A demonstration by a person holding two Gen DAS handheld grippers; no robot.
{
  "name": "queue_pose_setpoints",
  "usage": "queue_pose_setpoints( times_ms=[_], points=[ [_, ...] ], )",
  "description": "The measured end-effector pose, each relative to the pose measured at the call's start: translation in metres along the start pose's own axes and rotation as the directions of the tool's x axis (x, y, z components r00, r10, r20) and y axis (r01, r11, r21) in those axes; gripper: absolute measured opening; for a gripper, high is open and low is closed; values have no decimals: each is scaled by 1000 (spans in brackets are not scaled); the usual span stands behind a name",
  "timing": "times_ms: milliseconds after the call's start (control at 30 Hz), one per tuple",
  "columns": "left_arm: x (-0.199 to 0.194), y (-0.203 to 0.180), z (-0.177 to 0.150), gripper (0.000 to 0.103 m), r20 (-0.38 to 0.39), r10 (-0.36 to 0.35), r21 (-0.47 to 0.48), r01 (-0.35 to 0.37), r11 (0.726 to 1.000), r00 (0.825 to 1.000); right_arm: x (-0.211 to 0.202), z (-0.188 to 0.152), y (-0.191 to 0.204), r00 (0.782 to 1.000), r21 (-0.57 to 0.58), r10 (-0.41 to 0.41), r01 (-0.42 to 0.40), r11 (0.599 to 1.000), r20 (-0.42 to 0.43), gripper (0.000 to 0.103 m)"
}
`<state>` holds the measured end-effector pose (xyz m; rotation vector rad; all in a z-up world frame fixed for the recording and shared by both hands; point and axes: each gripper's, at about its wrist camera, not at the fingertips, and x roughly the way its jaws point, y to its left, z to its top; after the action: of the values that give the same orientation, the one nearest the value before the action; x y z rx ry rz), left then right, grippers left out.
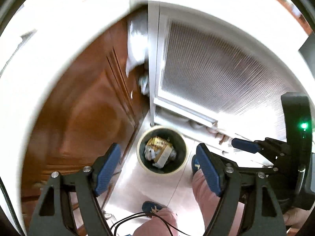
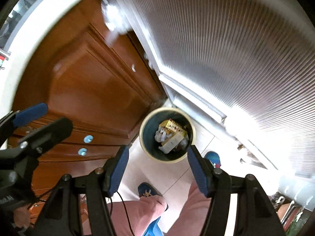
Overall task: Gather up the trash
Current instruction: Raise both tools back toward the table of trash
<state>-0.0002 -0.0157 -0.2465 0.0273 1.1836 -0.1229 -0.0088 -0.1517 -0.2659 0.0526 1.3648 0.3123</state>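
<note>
A round bin with a cream rim and dark inner wall (image 1: 180, 143) (image 2: 150, 125) stands on the pale floor, in the corner between a cabinet and a door. Inside lie a gold box (image 1: 157, 142) (image 2: 170, 126), a pale carton (image 1: 164, 155) (image 2: 173, 140) and crumpled paper. My left gripper (image 1: 158, 167) hangs high above the bin, pointing down, open with nothing between its blue pads. My right gripper (image 2: 158, 170) is beside it at about the same height, also open and holding nothing. Each wrist view shows the other gripper at its outer edge.
A brown wooden cabinet (image 1: 88, 108) (image 2: 88, 88) with drawers fills the left. A ribbed glass door (image 1: 206, 68) (image 2: 226, 49) is on the right. A person's pink trouser legs and blue slippers (image 1: 152, 208) (image 2: 146, 190) stand near the bin. A white bag (image 1: 135, 45) hangs in the corner.
</note>
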Motion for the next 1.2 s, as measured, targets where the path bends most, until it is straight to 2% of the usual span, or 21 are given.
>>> queue_pose_setpoints(
  times_ms=[233,467,767,1000,1200],
  points=[
    [-86,9,17,79,140,7,47,-14,999,990,-76,8,25,992,-17,-48,50,999,116,62],
    [-137,17,35,79,213,-16,44,7,999,977,-130,18,39,974,1,-71,73,997,215,62],
    [-187,20,62,83,309,18,96,-50,994,951,-177,35,50,945,6,-76,78,997,318,62],
    [-203,20,113,84,338,15,82,-45,996,941,-201,73,46,933,-35,-52,69,997,355,62],
    [-202,18,182,84,356,30,10,-36,999,934,-218,140,20,927,-95,-23,63,993,374,62]
  ],
)
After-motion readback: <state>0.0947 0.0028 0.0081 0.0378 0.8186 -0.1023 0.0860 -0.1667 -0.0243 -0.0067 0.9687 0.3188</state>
